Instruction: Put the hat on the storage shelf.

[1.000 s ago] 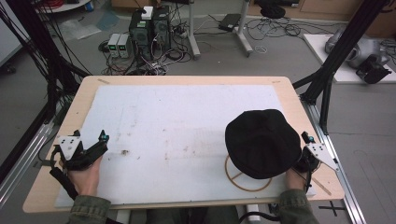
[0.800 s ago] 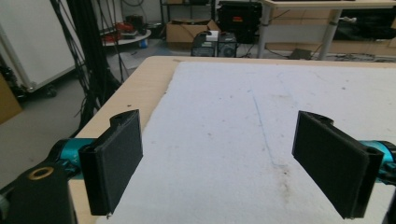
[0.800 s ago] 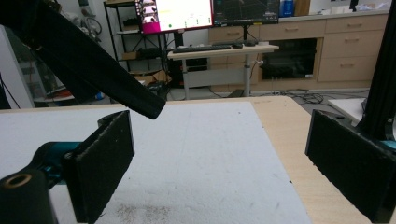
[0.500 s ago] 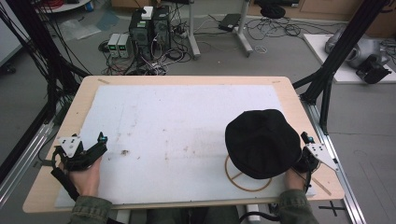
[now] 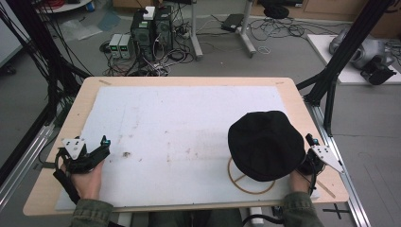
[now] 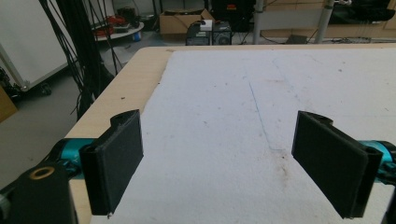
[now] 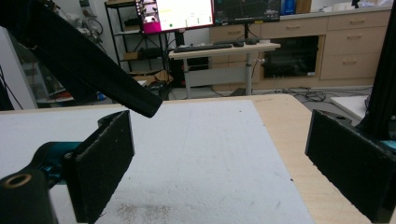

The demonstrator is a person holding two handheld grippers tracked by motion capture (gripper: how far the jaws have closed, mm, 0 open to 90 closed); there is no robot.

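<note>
High view: white mat [image 5: 189, 142] on wooden table [image 5: 302, 113]; black hat [image 5: 265, 144] near right, overlapping a wooden ring [image 5: 236, 182]. Left gripper [image 5: 101, 149] empty, jaws apart. Right gripper [image 5: 309, 158] partly hidden.
Left gripper view: stained mat [image 6: 261, 116].
Right gripper view: right gripper [image 7: 219, 172] jaws wide, hat brim [image 7: 84, 60] cut off.

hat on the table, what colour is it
Plain black all over; the hat shows best in the high view.

Table: light wooden table [image 5: 302, 101], white mat [image 5: 189, 127] over most of its top.
Mat stain: brown smudge [image 5: 126, 154], lower left of the high view.
Floor, top centre: computer towers [image 5: 150, 23] among tangled cables [image 5: 142, 66].
Right gripper view, top: lit monitor [image 7: 184, 11] above desk [image 7: 224, 49]; wooden drawers [image 7: 355, 44] at upper right.
</note>
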